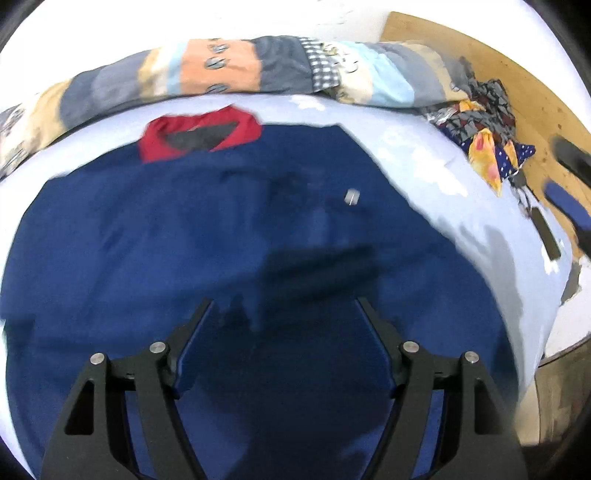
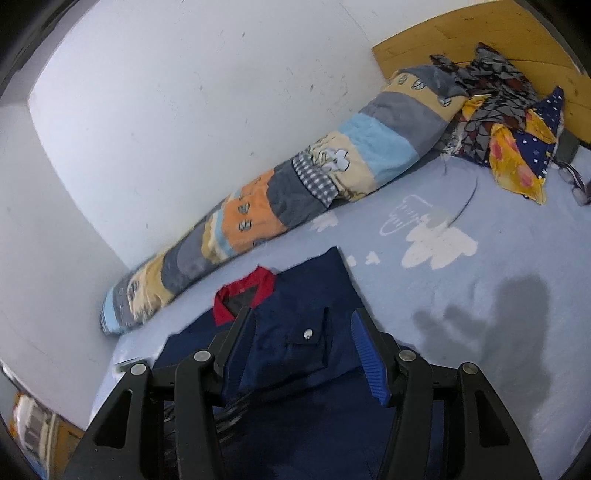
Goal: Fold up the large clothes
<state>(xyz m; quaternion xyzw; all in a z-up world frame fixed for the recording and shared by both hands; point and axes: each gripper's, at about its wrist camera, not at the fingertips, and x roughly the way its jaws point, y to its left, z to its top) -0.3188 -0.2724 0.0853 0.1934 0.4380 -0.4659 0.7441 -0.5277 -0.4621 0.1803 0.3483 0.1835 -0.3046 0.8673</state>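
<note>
A navy blue jacket with a red collar lies spread flat on the light blue bedsheet. A silver snap shows on its chest pocket. My left gripper hovers over the jacket's lower middle, jaws wide apart with only cloth below them. In the right wrist view, my right gripper stands open above the jacket, just above the pocket snap, with the red collar beyond its left finger. Neither gripper pinches any cloth.
A rolled patchwork quilt runs along the white wall at the bed's far side. A heap of patterned clothes and a pair of glasses lie by the wooden headboard. Bare sheet lies right of the jacket.
</note>
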